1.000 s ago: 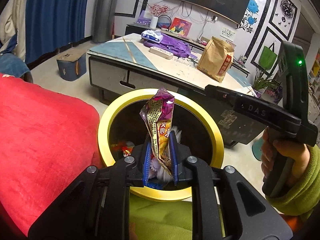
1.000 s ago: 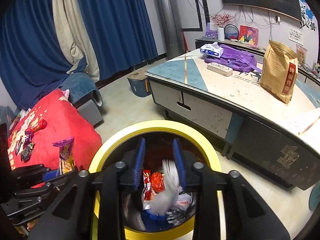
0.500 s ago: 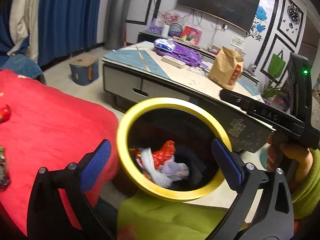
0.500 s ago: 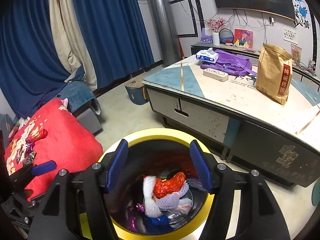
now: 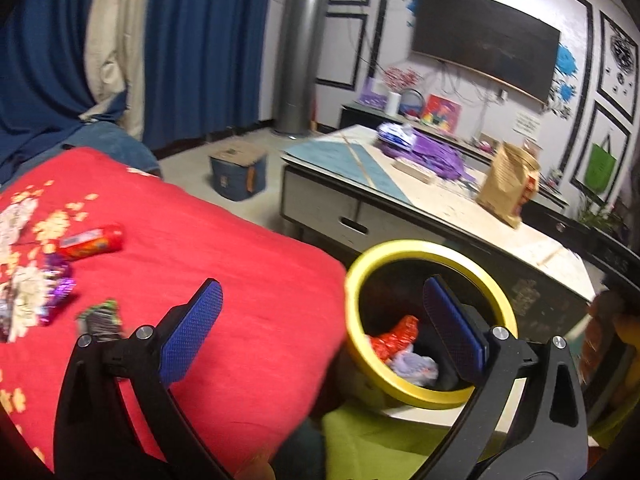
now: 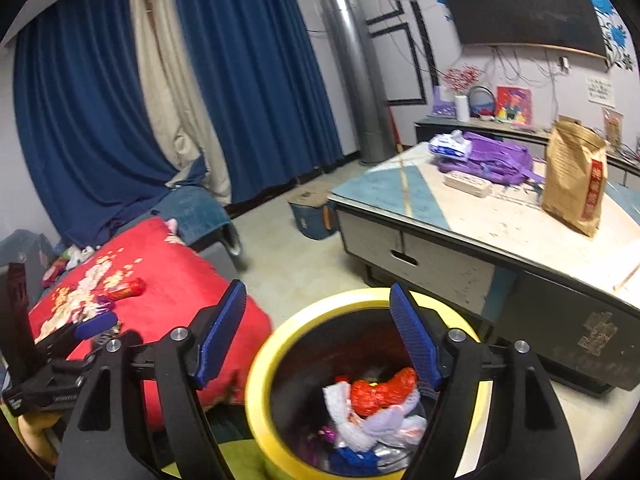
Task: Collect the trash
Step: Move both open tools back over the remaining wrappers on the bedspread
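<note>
Since the earlier frame, the snack wrapper once pinched in the left gripper [image 5: 320, 320] has gone from between its blue pads, and that gripper has swung from above the bin toward the red cushion [image 5: 224, 264]; the right gripper [image 6: 320, 332] has risen slightly and spread. The left gripper's jaws stand at their widest, with nothing between them. The right gripper's jaws are opening, also empty, poised over the yellow-rimmed trash bin [image 6: 256, 380]. Inside the bin lie collected items: a red foil wrapper [image 6: 380, 390], white and lilac foam netting [image 6: 384, 420], and blue scraps lower down. Uncollected trash remains on the cushion: a red tube-shaped wrapper [image 5: 90, 242], a purple foil wrapper [image 5: 60, 286], and a dark striped wrapper [image 5: 100, 320] just beside the left gripper's left finger. Beyond the bin stands a low coffee table [image 6: 500, 216] bearing a brown paper bag [image 6: 574, 176], a purple backpack [image 6: 492, 160] and a tissue pack [image 6: 450, 146]. Blue curtains [image 6: 100, 100] hang behind.
</note>
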`<state>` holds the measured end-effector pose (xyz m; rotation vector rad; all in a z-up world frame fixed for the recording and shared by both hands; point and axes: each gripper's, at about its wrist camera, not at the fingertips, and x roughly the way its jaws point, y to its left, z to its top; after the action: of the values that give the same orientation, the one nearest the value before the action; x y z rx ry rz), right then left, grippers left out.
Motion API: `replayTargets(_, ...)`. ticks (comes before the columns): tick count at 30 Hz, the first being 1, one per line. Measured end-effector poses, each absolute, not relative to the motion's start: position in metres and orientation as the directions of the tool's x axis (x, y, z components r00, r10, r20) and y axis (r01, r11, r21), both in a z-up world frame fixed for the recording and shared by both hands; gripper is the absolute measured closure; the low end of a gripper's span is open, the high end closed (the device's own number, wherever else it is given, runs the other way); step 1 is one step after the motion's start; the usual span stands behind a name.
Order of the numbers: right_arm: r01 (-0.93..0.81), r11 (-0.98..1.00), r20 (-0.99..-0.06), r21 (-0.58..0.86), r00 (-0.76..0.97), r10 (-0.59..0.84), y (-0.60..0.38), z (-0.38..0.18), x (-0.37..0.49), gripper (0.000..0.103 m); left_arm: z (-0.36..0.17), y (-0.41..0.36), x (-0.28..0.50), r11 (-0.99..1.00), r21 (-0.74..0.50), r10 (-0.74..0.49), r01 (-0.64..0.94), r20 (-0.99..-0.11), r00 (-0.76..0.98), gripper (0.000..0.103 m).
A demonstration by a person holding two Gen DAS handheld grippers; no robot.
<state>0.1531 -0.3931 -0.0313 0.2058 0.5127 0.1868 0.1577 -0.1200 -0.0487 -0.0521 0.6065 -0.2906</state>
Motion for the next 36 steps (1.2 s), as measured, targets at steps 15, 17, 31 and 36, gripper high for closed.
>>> replayTargets(15,-0.343,0.922,-0.460,0.180,0.799,0.387,-0.297,-0.010,0.147,0.027,-0.028,-0.037,0.151,0.991,-0.124,-0.102,0.046,-0.496,0.862,0.011)
replayTargets(17,-0.373,0.911,-0.466,0.177,0.784,0.411,-0.282,-0.009,0.147,0.027,-0.027,-0.027,0.151,0.992,-0.127,-0.082,0.021,-0.493,0.866,0.011)
replayTargets(31,-0.544,0.828,-0.535,0.137,0.663,0.524,-0.182,-0.022,0.154,0.027,-0.025,0.034,0.150,0.980,-0.166,0.014,-0.112,-0.500,0.866,0.011)
replayTargets(36,-0.564,0.809,-0.587,0.167,0.602,0.541,-0.150,-0.038,0.169,0.027,-0.031,0.058,0.153,0.969,-0.185,0.042,-0.162,-0.525,0.850,0.011)
